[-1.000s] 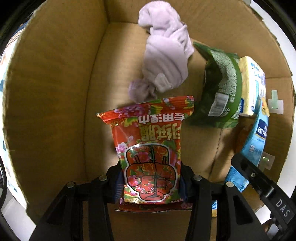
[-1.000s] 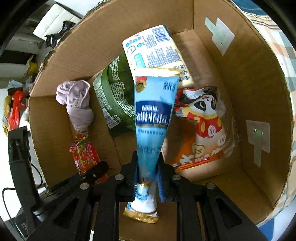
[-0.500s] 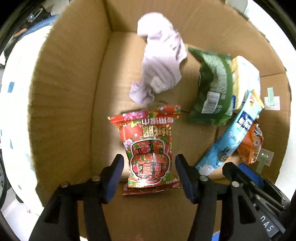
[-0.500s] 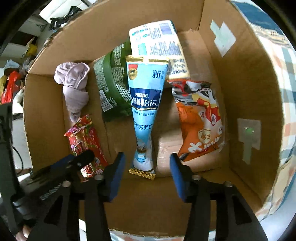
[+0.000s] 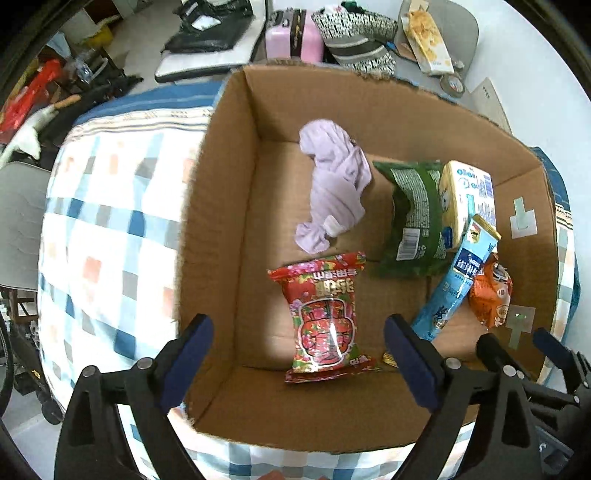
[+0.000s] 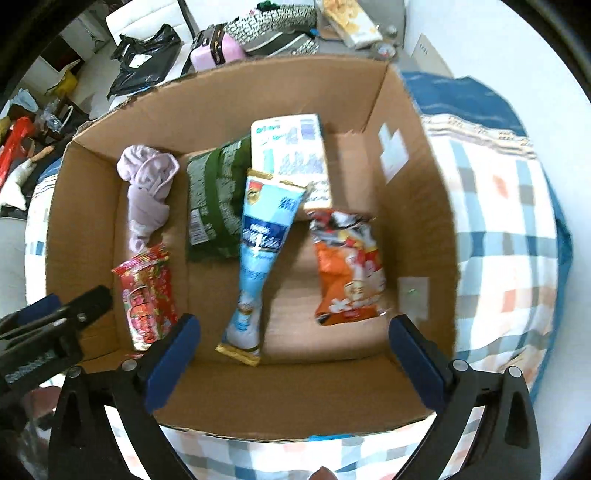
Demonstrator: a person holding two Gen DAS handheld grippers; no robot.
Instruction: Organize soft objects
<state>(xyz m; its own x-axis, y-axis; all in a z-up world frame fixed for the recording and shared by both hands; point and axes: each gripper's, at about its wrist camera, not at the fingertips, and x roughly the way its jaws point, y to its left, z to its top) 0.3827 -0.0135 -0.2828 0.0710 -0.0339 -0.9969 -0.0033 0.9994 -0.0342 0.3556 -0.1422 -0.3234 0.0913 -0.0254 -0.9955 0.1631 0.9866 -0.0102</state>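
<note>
Hovering both tools spread and empty above the cardboard box [image 5: 229, 206], I see the red packet [image 5: 325, 314] just ahead of my left tool [image 5: 295, 354], the blue sachet [image 6: 264, 254] ahead of my right tool [image 6: 291, 354]; both light, crinkly, slippery, best pinched mid-body.

This looks like a lived-in room of a home. A cardboard box [image 5: 229, 206] stands on a surface covered with a checked cloth [image 5: 107, 236] in blue, white and orange. Behind it the floor is crowded with household things: a pink case [image 5: 290, 38], a patterned bag [image 5: 360, 35], a black plastic bag [image 6: 147, 55] and a grey chair [image 5: 20, 225].
</note>
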